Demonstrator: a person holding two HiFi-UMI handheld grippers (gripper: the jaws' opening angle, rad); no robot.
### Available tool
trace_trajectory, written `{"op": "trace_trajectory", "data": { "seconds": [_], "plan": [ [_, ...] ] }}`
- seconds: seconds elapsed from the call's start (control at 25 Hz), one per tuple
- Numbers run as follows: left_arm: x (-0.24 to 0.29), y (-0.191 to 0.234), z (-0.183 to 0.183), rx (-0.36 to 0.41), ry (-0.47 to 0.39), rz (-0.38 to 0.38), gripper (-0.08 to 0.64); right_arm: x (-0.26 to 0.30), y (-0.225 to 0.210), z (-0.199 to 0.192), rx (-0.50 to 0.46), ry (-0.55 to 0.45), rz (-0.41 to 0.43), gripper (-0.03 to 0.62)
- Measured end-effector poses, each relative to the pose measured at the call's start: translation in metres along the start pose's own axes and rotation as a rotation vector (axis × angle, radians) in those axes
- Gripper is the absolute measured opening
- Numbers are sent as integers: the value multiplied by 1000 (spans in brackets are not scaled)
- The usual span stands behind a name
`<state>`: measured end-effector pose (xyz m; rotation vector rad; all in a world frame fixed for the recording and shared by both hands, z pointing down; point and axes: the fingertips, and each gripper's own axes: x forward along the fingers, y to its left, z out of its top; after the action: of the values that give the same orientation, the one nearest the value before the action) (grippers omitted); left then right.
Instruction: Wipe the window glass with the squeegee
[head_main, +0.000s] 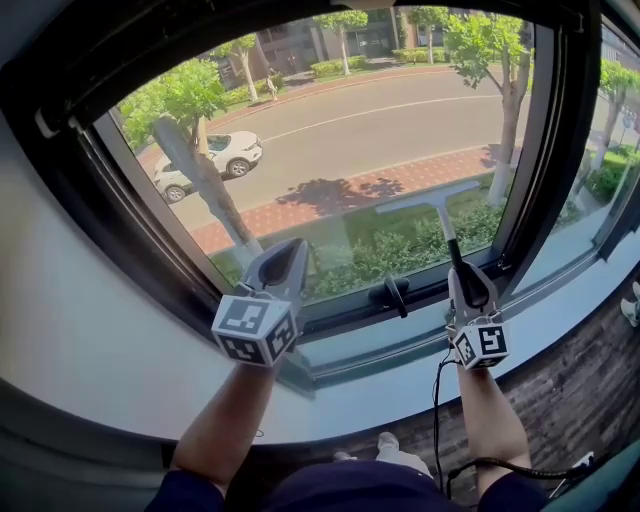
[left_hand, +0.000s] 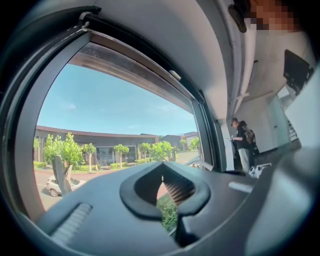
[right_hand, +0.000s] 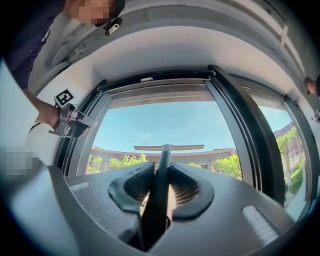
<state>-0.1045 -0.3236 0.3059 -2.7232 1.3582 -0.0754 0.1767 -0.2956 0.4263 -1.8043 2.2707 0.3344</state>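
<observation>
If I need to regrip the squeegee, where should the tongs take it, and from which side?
Grip the squeegee low on its straight dark handle, coming from below on the room side, a jaw on each side, as the right tongs hold it now. The wide thin blade at the top runs crosswise by the glass and offers little to clamp.

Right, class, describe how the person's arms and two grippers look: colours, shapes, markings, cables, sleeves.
Both the left gripper and right gripper are grey with dark, curved, ribbed fingers. Each carries a white cube printed with black square markers. A black cable hangs from the right one. The sleeves are short and dark blue.
</observation>
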Motion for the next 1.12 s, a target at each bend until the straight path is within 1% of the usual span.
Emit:
{"op": "trace_trajectory", "data": {
  "seconds": [0.2,0.52,0.72,0.88,1.12],
  "plan": [
    [1,-3,-12,-2,9,-3,5,-8,0,-15,10,26,-4,103],
    [4,-12,-44,-39,58,-17,5,-21,-4,-37,25,70,-20,101],
    [5,-17,-61,-56,86,-22,5,-30,-6,-47,60,94,-46,101],
    [6,-21,-76,-71,107,-27,5,-31,-2,-59,45,100,-16,101],
    [7,-21,-86,-78,133,-21,5,-32,1,-67,45,105,16,101]
  ]
}}
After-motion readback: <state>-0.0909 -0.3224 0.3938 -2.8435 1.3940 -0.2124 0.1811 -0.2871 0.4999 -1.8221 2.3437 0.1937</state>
